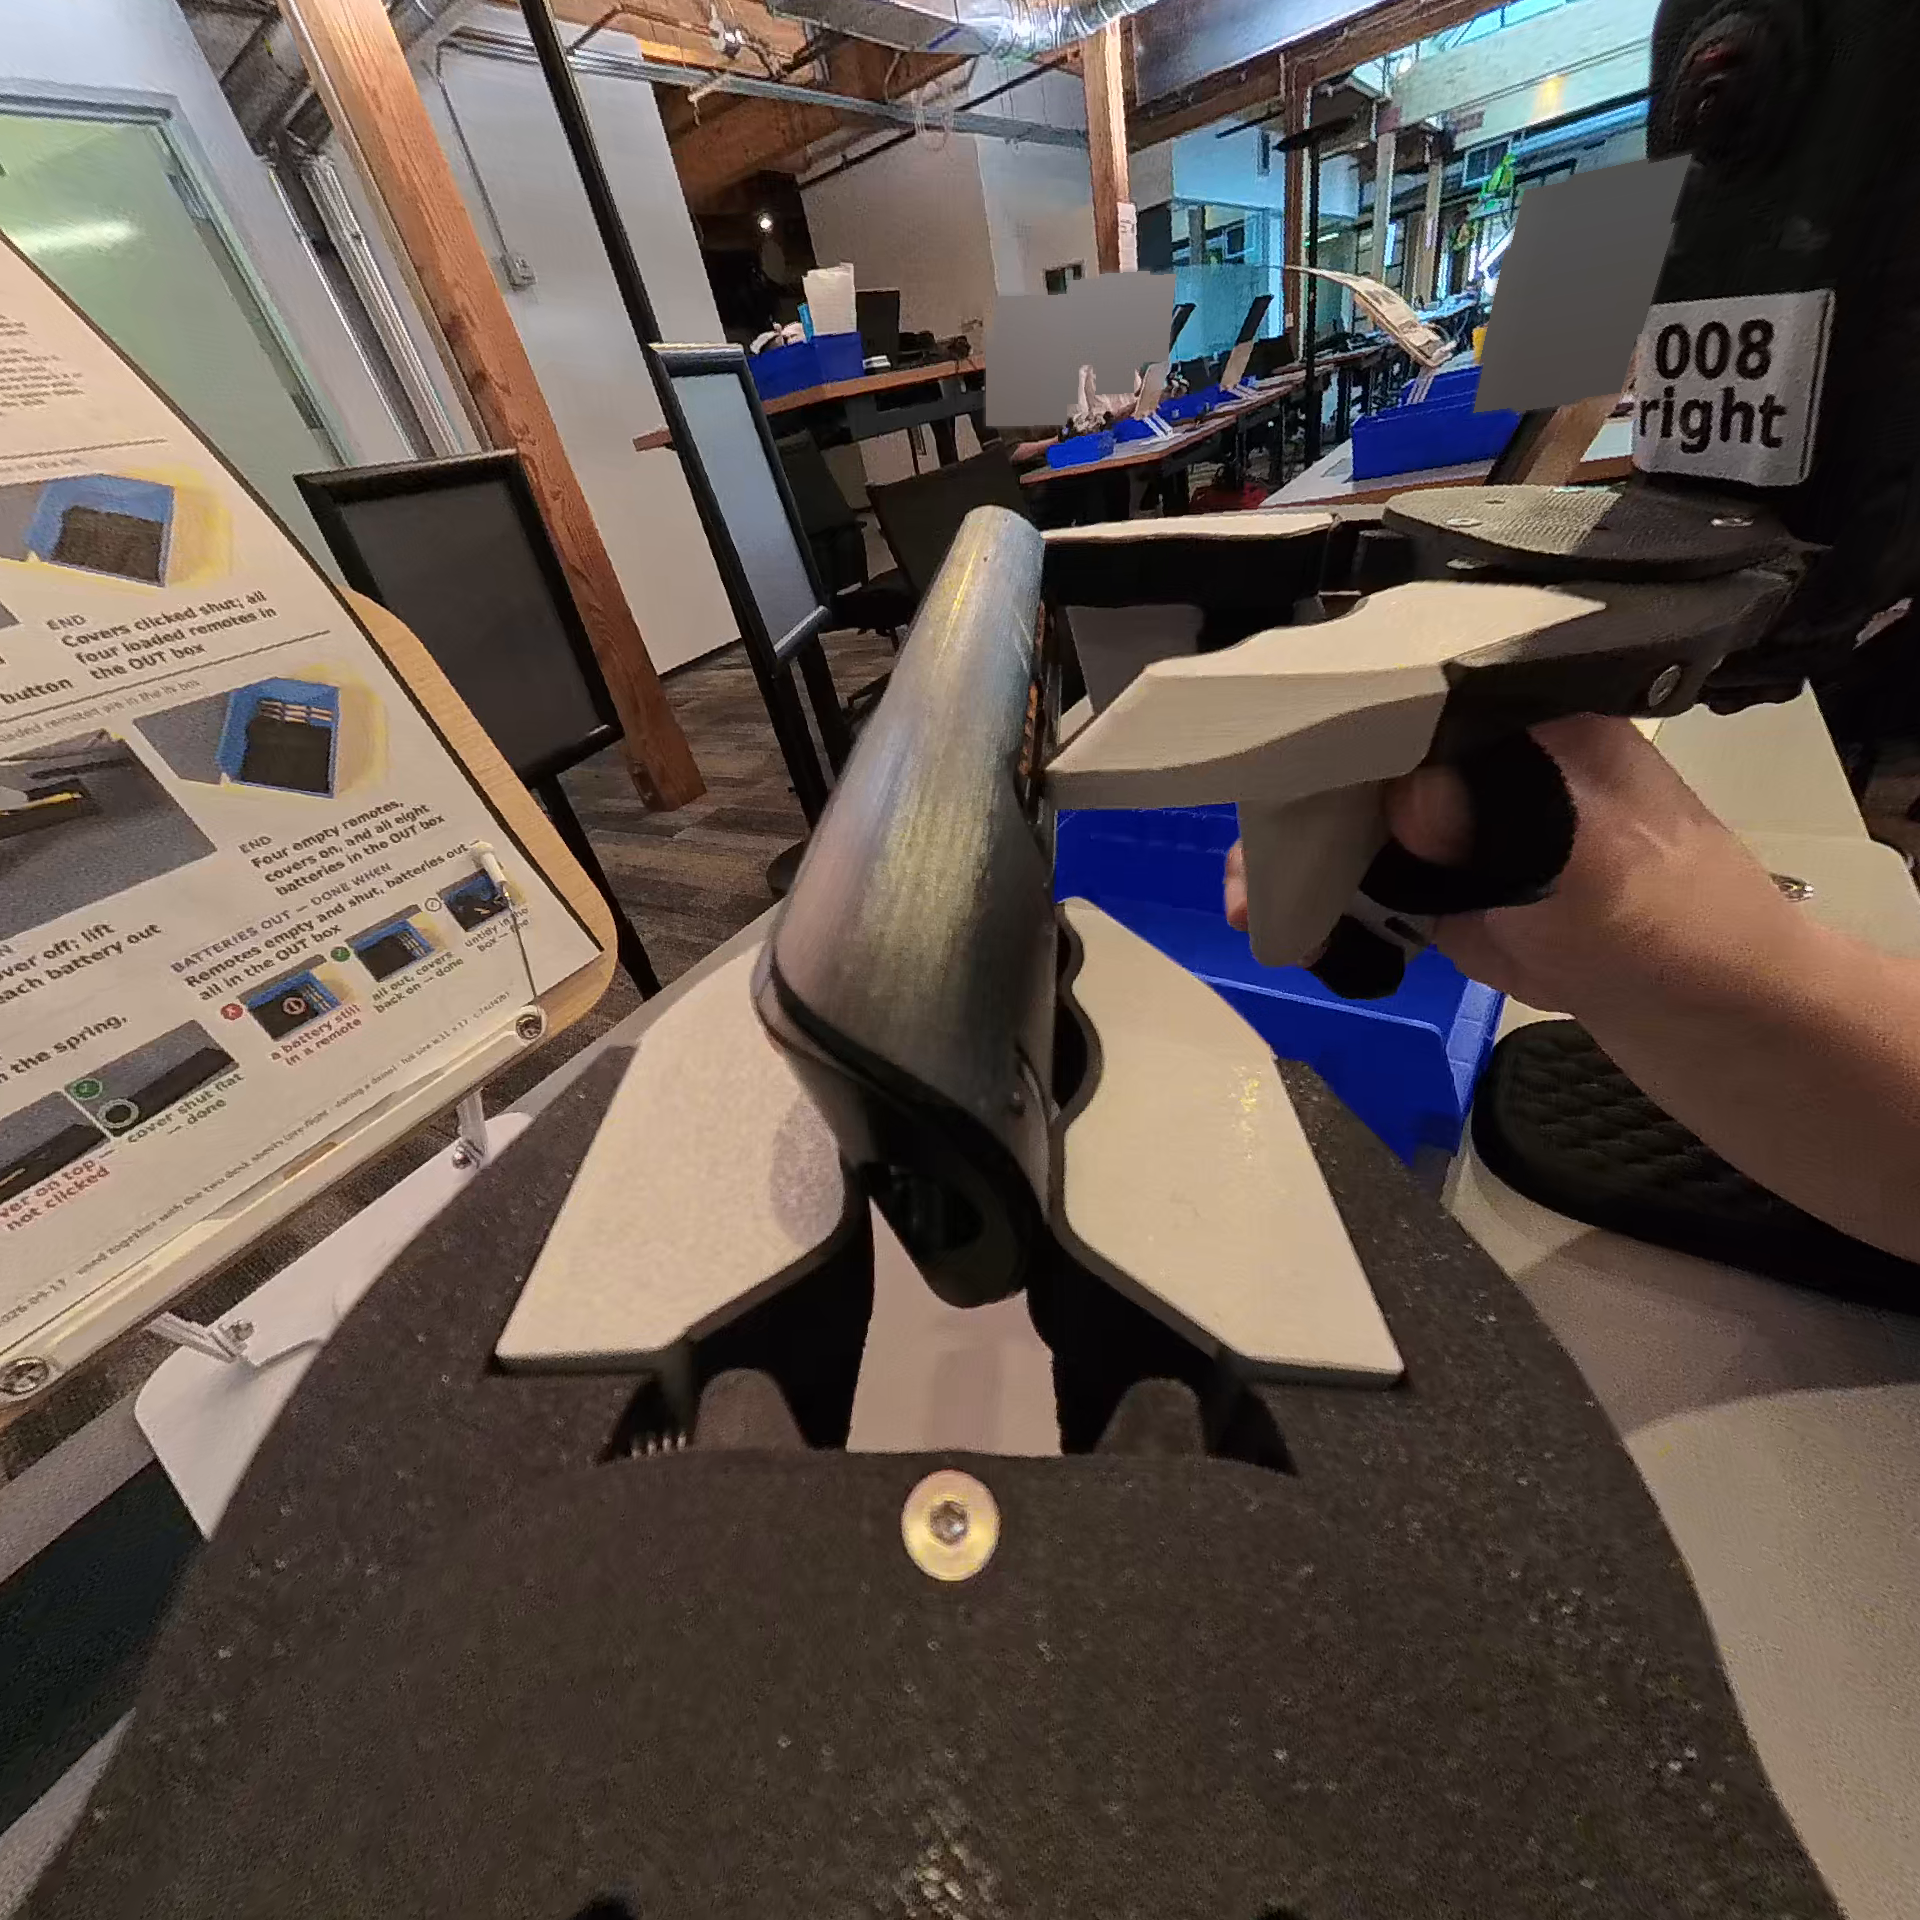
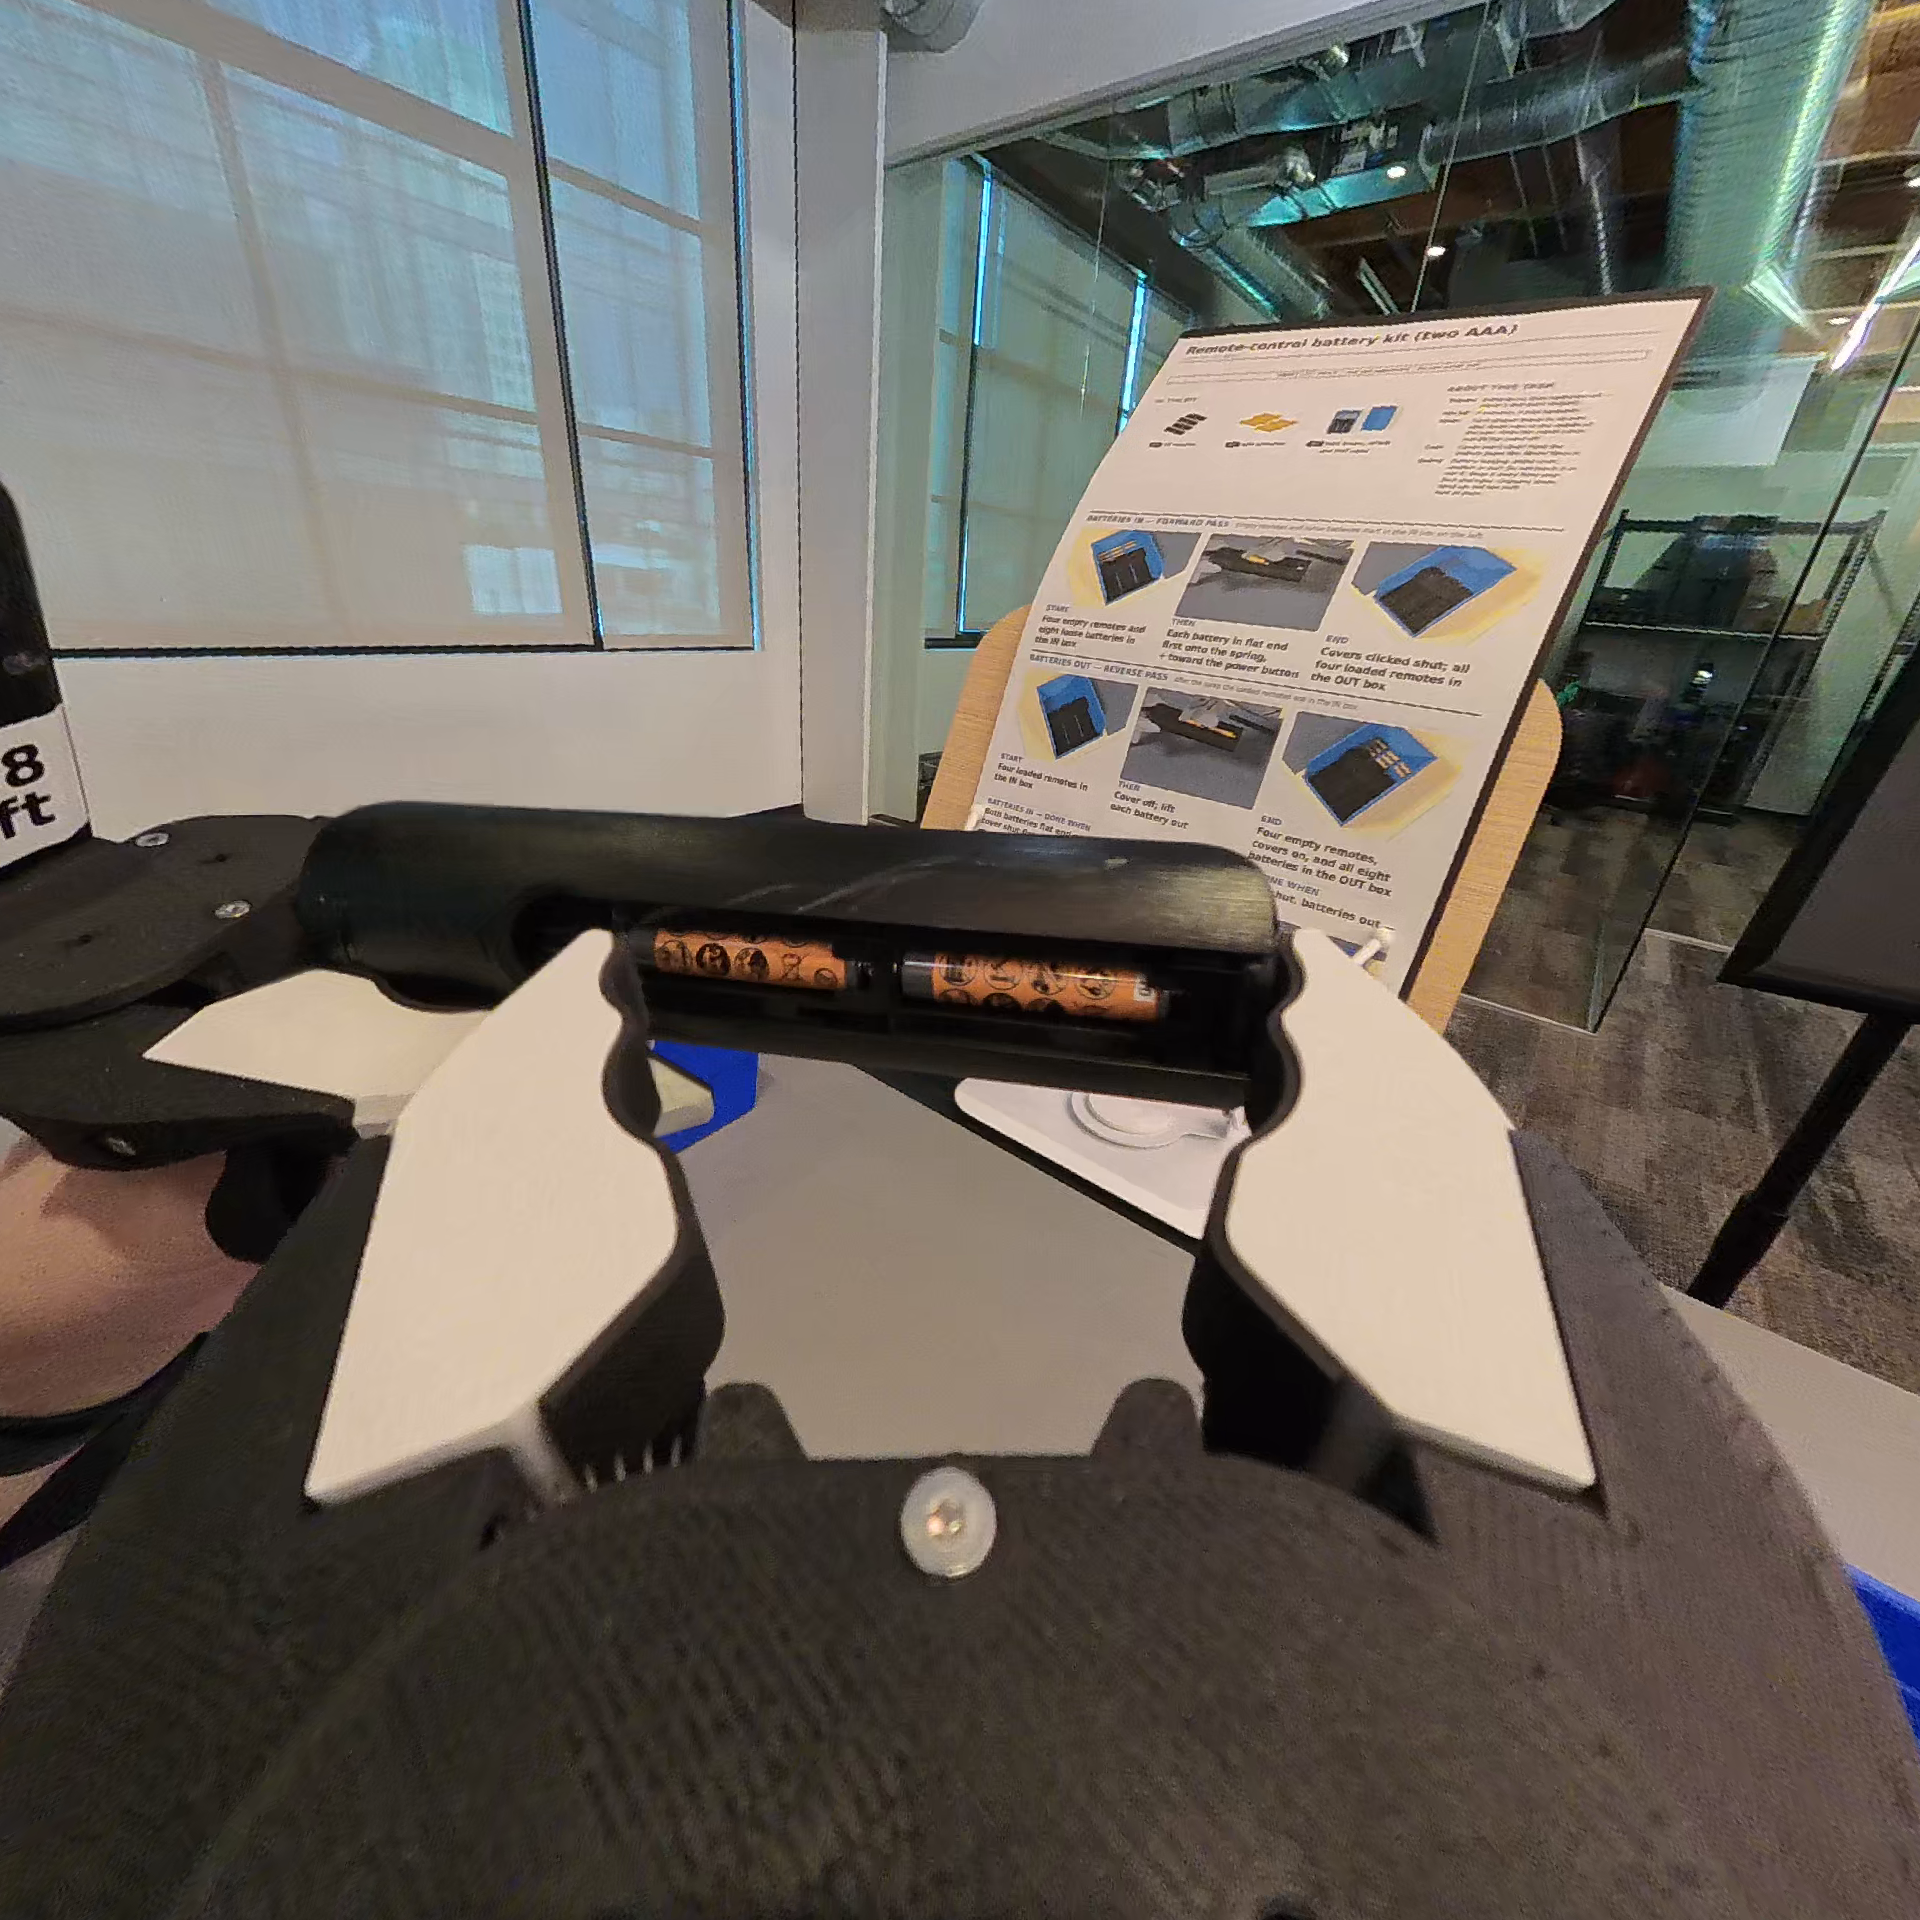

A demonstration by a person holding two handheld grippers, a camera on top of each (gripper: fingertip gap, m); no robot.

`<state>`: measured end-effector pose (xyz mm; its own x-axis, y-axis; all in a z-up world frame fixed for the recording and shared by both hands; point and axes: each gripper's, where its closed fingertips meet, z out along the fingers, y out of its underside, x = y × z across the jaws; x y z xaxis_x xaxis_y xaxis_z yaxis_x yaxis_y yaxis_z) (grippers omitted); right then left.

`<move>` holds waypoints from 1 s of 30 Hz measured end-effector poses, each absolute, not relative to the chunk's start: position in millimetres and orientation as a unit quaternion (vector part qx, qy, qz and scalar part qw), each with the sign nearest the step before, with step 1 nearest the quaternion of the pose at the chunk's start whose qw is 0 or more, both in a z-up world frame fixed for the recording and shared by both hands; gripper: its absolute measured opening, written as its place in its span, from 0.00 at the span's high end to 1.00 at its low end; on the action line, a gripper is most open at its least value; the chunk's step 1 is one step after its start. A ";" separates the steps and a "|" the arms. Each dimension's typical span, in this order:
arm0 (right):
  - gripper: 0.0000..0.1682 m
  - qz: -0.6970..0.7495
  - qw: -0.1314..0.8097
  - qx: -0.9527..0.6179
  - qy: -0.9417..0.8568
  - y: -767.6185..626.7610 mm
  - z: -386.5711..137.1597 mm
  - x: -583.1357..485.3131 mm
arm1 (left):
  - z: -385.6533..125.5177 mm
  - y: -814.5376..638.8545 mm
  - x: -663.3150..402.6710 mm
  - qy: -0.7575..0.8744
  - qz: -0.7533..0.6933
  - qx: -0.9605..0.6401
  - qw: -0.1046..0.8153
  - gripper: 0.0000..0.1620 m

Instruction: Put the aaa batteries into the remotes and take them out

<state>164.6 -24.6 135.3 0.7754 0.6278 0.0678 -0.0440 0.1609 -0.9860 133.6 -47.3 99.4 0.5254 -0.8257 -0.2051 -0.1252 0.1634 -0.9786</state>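
A black remote (image 1: 914,831) is held up off the table, its lower end clamped between the pads of my left gripper (image 1: 935,977). In the right wrist view the remote (image 2: 831,883) lies crosswise with its battery bay uncovered. Two orange-and-black AAA batteries (image 2: 743,961) (image 2: 1029,987) sit end to end inside. My right gripper (image 2: 951,966) is spread wide, its fingertips either side of the bay, one at the remote's end. It also shows in the left wrist view (image 1: 1044,655). The left gripper (image 2: 260,997) shows at the left of the right wrist view. No loose cover is visible.
A blue bin (image 1: 1299,997) stands on the table behind the remote. A tilted instruction board (image 1: 208,831) (image 2: 1299,623) stands at the table's far side. A black round pad (image 1: 1610,1143) lies under the person's hand (image 1: 1610,914). A grey mat (image 2: 935,1247) covers the table below.
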 end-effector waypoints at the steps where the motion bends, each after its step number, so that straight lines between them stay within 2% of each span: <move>1: 0.32 0.234 0.722 -0.605 -0.242 -24.6 135.2 164.9 | 99.1 -47.1 133.8 0.404 -0.271 -0.588 0.646 0.80; 16: 0.29 0.251 0.739 -0.575 -0.245 -21.2 134.3 164.4 | 91.3 -48.2 138.5 0.378 -0.293 -0.617 0.624 0.80; 30: 0.33 0.252 0.741 -0.570 -0.251 -18.3 132.9 166.9 | 88.2 -47.7 139.1 0.377 -0.304 -0.628 0.609 0.80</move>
<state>166.9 -18.3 132.9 0.7476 0.6588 0.0844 -0.0873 0.2234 -0.9708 139.1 -47.7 88.2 0.5311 -0.8438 -0.0770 -0.1027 0.0261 -0.9944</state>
